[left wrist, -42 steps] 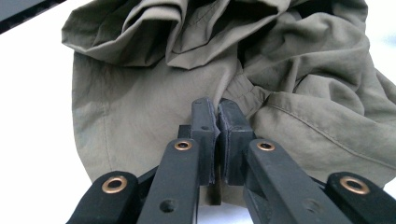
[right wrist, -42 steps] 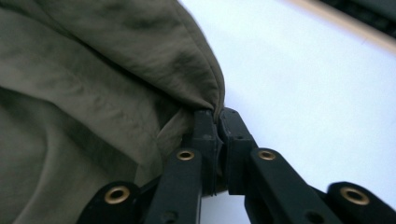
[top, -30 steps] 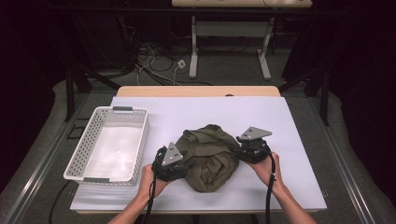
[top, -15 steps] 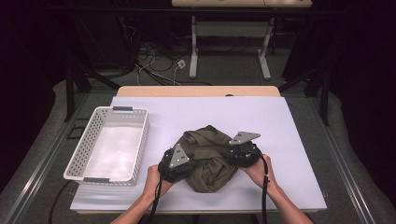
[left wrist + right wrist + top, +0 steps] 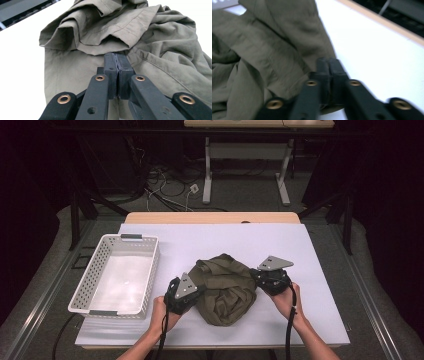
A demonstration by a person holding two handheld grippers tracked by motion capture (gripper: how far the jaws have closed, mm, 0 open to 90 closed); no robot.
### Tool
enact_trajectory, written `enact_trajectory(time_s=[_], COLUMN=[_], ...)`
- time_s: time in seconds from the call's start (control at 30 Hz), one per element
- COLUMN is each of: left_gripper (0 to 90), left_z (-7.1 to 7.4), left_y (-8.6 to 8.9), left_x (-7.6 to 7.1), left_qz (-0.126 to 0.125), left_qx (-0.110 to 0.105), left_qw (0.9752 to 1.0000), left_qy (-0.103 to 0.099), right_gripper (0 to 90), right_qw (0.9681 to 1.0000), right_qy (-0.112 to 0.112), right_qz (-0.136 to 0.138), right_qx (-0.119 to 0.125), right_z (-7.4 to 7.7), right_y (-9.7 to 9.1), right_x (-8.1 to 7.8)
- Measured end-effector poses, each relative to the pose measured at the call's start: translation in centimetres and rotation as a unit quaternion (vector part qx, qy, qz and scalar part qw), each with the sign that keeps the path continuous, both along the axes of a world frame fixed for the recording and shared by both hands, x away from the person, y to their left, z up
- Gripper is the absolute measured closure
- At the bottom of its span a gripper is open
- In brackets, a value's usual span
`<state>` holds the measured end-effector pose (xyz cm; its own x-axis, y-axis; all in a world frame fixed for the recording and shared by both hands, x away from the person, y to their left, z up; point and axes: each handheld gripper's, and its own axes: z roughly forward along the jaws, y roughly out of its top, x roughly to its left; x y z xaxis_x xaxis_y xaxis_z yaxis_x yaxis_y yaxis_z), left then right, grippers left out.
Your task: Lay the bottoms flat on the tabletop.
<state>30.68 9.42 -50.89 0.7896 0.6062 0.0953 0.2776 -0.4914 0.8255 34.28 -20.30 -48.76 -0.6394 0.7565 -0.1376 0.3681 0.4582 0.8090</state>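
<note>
A crumpled olive-green garment point(image 5: 225, 287) lies in a heap on the white table point(image 5: 225, 240), near the front middle. My left gripper point(image 5: 194, 292) is at the heap's left side and my right gripper point(image 5: 255, 277) at its right side. In the left gripper view the garment point(image 5: 100, 30) folds over the left gripper point(image 5: 116, 57), whose jaws have just been closing and now pinch cloth under a fold. In the right gripper view the right gripper point(image 5: 328, 62) has also just been closing, and it now grips the edge of the garment point(image 5: 262, 50).
A white perforated basket point(image 5: 85, 280) stands on the table's left part, with nothing in it. The wooden table edge point(image 5: 210, 217) runs along the back. Beyond it are cables and desk legs on a dark floor.
Both grippers moved inward against the heap and their jaws came together on the cloth. The garment bunched up slightly between them.
</note>
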Motion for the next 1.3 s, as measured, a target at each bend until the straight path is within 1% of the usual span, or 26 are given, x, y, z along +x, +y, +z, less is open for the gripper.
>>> enact_trajectory(time_s=[0.07,0.1,0.13,0.17,0.23,0.27,0.3,0.33,0.4,0.47,0.53,0.57,0.63,0.7,0.73,0.8,0.87,0.93,1.0,1.03,1.1,1.17,1.2,1.23,1.27,1.3], left_gripper=[88.7,88.6,88.5,88.3,86.8,84.7,80.6,75.3,57.0,44.0,38.2,36.2,35.4,37.1,38.6,40.7,41.6,42.9,45.1,45.6,45.9,46.1,46.4,46.8,47.5,47.9], left_z=[0.0,-0.2,-0.4,-0.6,-0.9,-0.9,-0.8,-0.7,-0.4,0.1,0.5,0.6,0.1,-0.7,-1.0,-1.3,-1.2,-1.2,-1.2,-1.1,-1.0,-0.9,-0.9,-1.1,-1.3,-1.5], left_y=[0.1,0.1,0.0,0.0,-0.2,-0.2,-0.3,-0.3,-0.5,-0.6,-0.9,-1.1,-1.6,-2.0,-2.2,-2.3,-2.2,-2.1,-1.9,-1.7,-1.3,-0.9,-0.7,-0.6,-0.6,-0.6], left_x=[0.0,0.0,0.1,0.2,0.4,0.4,0.4,0.4,0.3,0.2,0.0,0.0,0.0,0.1,0.2,0.3,0.2,0.2,0.4,0.5,0.7,0.9,1.1,1.3,1.4,1.6], left_qz=[0.002,0.0,0.0,-0.001,-0.004,-0.005,-0.006,-0.007,0.001,0.005,0.002,-0.003,-0.01,-0.013,-0.012,-0.009,-0.006,-0.004,0.0,0.004,0.012,0.024,0.027,0.031,0.03,0.026], left_qx=[0.007,0.012,0.018,0.025,0.025,0.026,0.028,0.027,0.022,0.011,0.004,0.006,0.016,0.031,0.036,0.043,0.042,0.044,0.043,0.043,0.041,0.033,0.029,0.027,0.024,0.028], left_qw=[0.9999,0.9997,0.9994,0.999,0.9989,0.9989,0.999,0.999,0.9994,0.9997,1.0,1.0,0.9997,0.9992,0.9989,0.9987,0.9987,0.9986,0.9987,0.9987,0.9987,0.9989,0.9987,0.9986,0.9984,0.998], left_qy=[0.011,0.023,0.029,0.037,0.039,0.04,0.034,0.036,0.028,0.019,0.008,0.006,0.017,0.022,0.027,0.027,0.03,0.029,0.029,0.025,0.027,0.026,0.031,0.035,0.042,0.05], right_gripper=[71.9,64.4,54.4,47.2,43.0,42.4,42.4,42.3,41.6,41.2,43.1,44.6,49.4,60.0,66.5,78.3,87.6,90.0,90.0,90.0,90.0,90.0,90.0,90.0,90.0,90.0], right_qw=[0.9998,0.9993,0.999,0.9984,0.9976,0.997,0.9971,0.9971,0.9964,0.9957,0.995,0.9951,0.9949,0.995,0.9957,0.9962,0.9973,0.9982,0.999,0.9994,0.9999,0.9999,0.9999,0.9999,0.9998,0.9997], right_qy=[0.018,0.032,0.038,0.05,0.061,0.068,0.067,0.069,0.078,0.084,0.089,0.088,0.089,0.088,0.081,0.076,0.063,0.048,0.032,0.025,0.008,-0.008,-0.011,-0.007,-0.009,-0.012], right_qz=[0.011,0.018,0.021,0.027,0.033,0.035,0.035,0.034,0.033,0.034,0.036,0.034,0.036,0.039,0.041,0.042,0.037,0.034,0.027,0.02,0.01,-0.005,-0.011,-0.013,-0.017,-0.019], right_qx=[0.006,0.004,0.007,0.001,-0.002,-0.005,-0.005,-0.003,0.006,0.02,0.026,0.03,0.029,0.027,0.019,0.01,0.003,-0.008,-0.012,-0.012,-0.007,-0.006,-0.001,0.0,-0.004,-0.004], right_z=[-0.4,-0.5,-0.8,-1.0,-1.5,-1.7,-1.9,-2.0,-2.1,-2.3,-2.5,-2.6,-2.7,-2.9,-2.9,-3.0,-3.1,-2.8,-2.5,-2.3,-1.7,-1.3,-1.1,-1.1,-1.1,-1.1], right_y=[0.1,0.3,0.5,0.7,1.3,1.5,1.6,1.6,1.4,1.3,1.3,1.4,1.5,1.7,1.8,2.1,2.4,2.6,2.5,2.3,1.9,1.4,1.1,0.9,0.8,0.7], right_x=[0.2,0.3,0.4,0.5,0.6,0.6,0.7,0.7,0.9,1.1,1.2,1.2,1.2,1.1,1.1,1.0,0.8,0.7,0.6,0.5,0.4,0.4,0.4,0.5,0.5,0.5])
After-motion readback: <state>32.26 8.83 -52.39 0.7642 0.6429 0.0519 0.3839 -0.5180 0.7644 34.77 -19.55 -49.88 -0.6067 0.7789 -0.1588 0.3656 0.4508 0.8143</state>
